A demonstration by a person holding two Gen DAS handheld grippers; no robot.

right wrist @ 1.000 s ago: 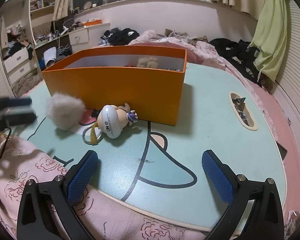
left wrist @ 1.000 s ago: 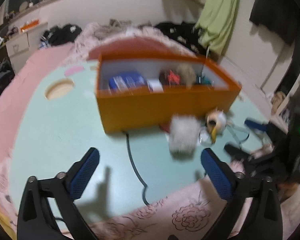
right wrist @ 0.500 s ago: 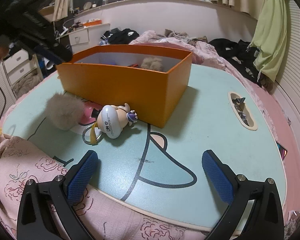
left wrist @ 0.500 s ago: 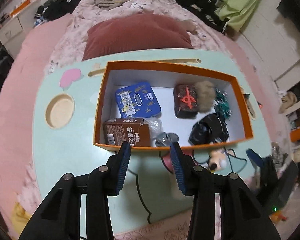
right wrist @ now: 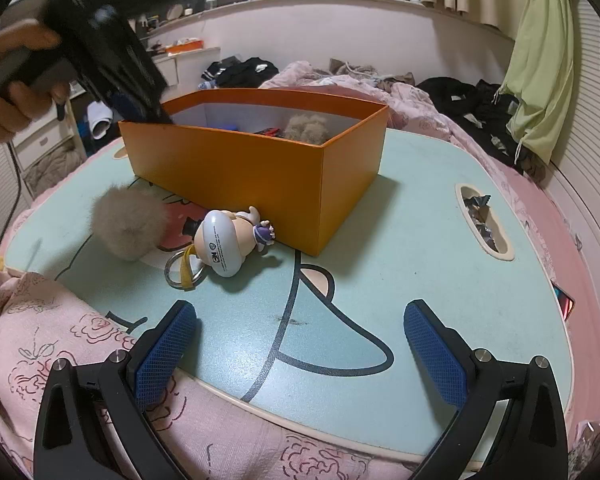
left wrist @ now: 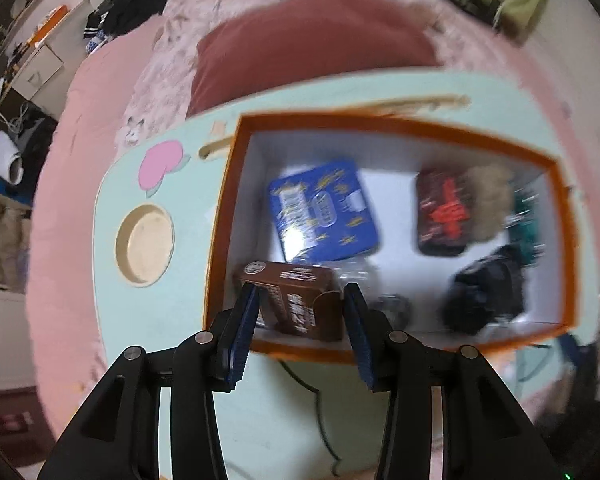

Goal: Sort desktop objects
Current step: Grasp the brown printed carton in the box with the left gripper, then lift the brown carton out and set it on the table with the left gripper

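- The mint-green table [right wrist: 380, 248] fills the middle of the right wrist view, its long axis running from lower left to upper right.
- The orange box [right wrist: 260, 176] stands on the table at centre, open at the top, its long side slanting from left down to a near corner at centre right. From above in the left wrist view it fills the centre right of the frame, lengthwise across it.
- The left gripper [left wrist: 300, 312] points steeply down over the near left corner of the box. Its jaws have just been closing and now stand narrow. The brown carton [left wrist: 296, 300] shows between the blue pads [left wrist: 244, 332], but blur hides whether they press on it. A hand [right wrist: 8, 80] grips it at upper left of the right wrist view.
- The right gripper [right wrist: 300, 344] hangs at the lower edge, angled down over the near table edge, jaws wide apart with nothing between them.
- The blue packet [left wrist: 324, 212] lies flat in the box, tilted.
- The fluffy pompom [right wrist: 128, 224] sits on the table at left, outside the box.
- The figure keychain [right wrist: 224, 244] lies on its side just beside the box's front wall, head toward lower left, ring [right wrist: 184, 270] touching the table.
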